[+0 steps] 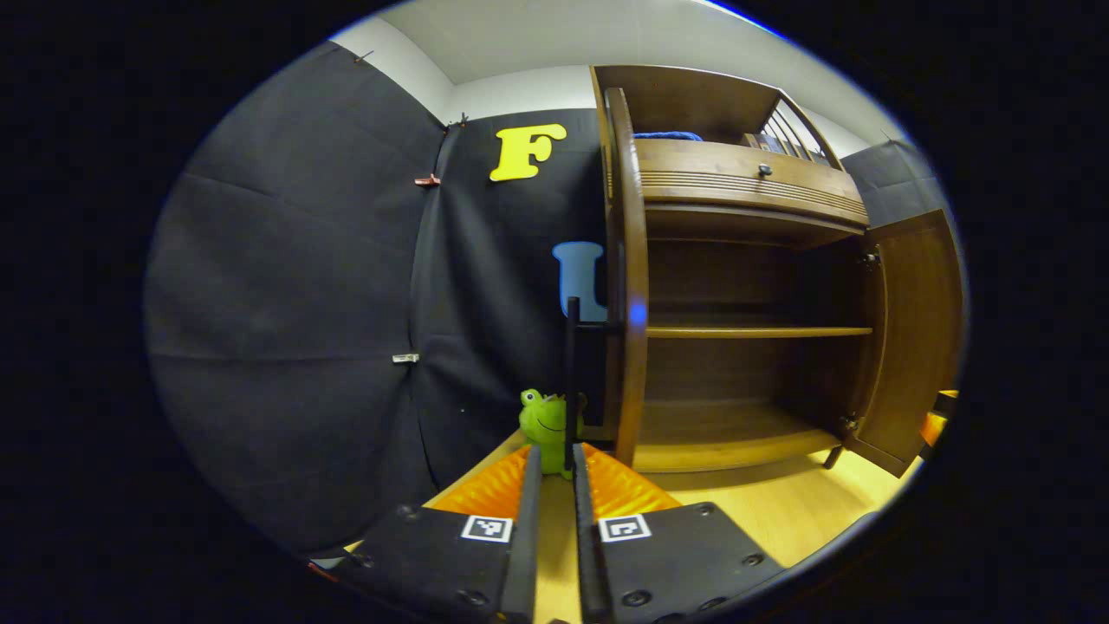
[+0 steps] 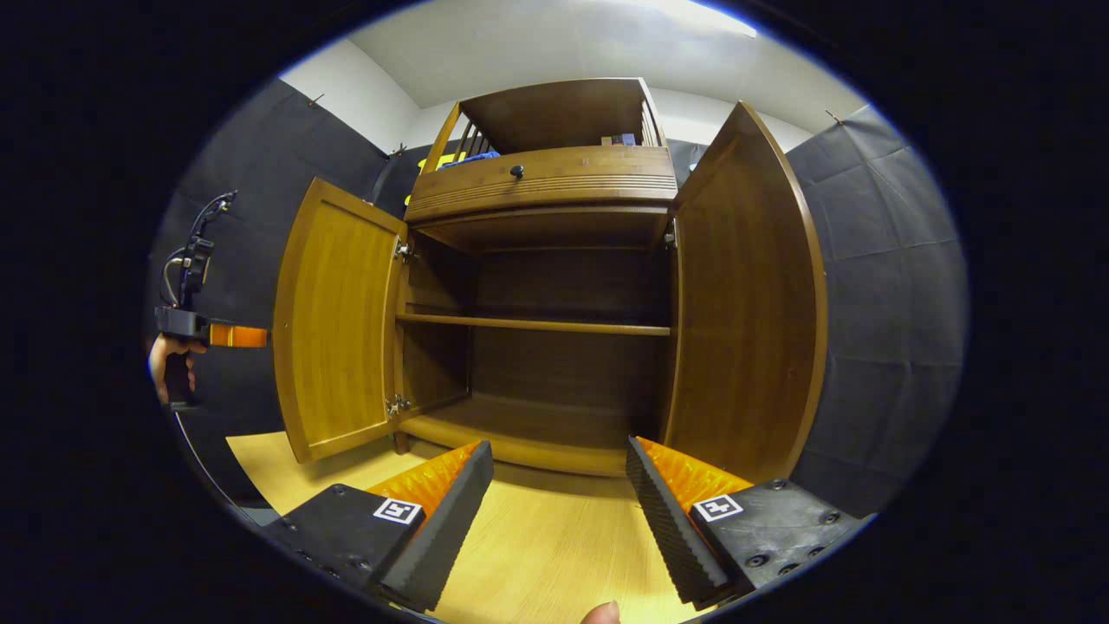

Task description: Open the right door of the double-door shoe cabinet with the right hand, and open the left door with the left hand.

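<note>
Cabinet (image 2: pixel 541 186) straight ahead of right tongs (image 2: pixel 559 485), both doors swung wide, right door (image 2: pixel 745 295) just beyond its spread fingers, left tongs (image 1: pixel 554 494) pinched on black handle (image 1: pixel 571 381) of left door (image 1: pixel 627 277), green frog toy (image 1: pixel 544 423) just beyond, pale wooden bench (image 2: pixel 546 555) beneath.

The shoe cabinet (image 2: pixel 541 186) is dark brown wood and stands upright on the pale wooden floor. Both doors are swung wide open. The left door (image 2: pixel 338 321) shows its lighter, panelled inner face, hinged at the cabinet's left edge. The right door (image 2: pixel 745 295) stands out towards the near right, its curved top edge plain to see. Inside, one shelf (image 2: pixel 533 325) crosses the middle. The left door's dark bar handle (image 1: pixel 572 381) seems to sit between the nearly closed fingers of the left claw (image 1: pixel 554 472), though contact is unclear.
</note>
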Demonstrator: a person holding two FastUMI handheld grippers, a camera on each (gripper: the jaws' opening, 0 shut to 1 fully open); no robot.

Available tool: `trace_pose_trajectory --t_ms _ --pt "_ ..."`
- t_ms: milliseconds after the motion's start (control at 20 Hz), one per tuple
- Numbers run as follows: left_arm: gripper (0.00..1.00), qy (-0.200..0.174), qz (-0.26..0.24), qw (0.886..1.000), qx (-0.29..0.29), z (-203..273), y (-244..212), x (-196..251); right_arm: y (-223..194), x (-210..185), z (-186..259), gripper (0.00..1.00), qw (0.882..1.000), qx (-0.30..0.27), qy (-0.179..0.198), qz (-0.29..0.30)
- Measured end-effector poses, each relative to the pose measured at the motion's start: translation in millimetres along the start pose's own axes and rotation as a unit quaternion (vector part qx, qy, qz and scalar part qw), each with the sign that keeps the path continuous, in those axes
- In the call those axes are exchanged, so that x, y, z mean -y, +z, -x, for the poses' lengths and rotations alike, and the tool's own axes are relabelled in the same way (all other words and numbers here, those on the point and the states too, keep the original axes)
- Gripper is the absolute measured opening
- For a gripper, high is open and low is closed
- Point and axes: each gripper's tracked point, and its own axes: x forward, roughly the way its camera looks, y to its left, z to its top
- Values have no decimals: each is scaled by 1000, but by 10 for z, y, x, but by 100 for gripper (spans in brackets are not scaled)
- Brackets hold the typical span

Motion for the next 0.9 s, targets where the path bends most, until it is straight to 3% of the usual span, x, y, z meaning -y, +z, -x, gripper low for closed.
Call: trace_pose_trajectory --t_ms 100,250,350,650,700,900 --pt "44 -6 -7 1000 7 100 82 100 49 -2 11 98 1000 10 -1 -3" --pt "84 -18 -12 999 27 231 238 343 281 -16 -4 97 999 32 -8 -7" --pt "94 -36 -11 999 39 322 292 574 505 -109 -182 98 999 43 -14 -6" --pt "94 -70 -19 995 67 445 471 1149 755 -344 -295 100 998 51 -8 -25" --pt "95 -78 -15 995 65 433 448 1258 796 -354 -308 95 998 51 -9 -24" --pt "94 -90 -13 993 78 470 495 1517 933 -358 -343 100 998 59 -19 -12"
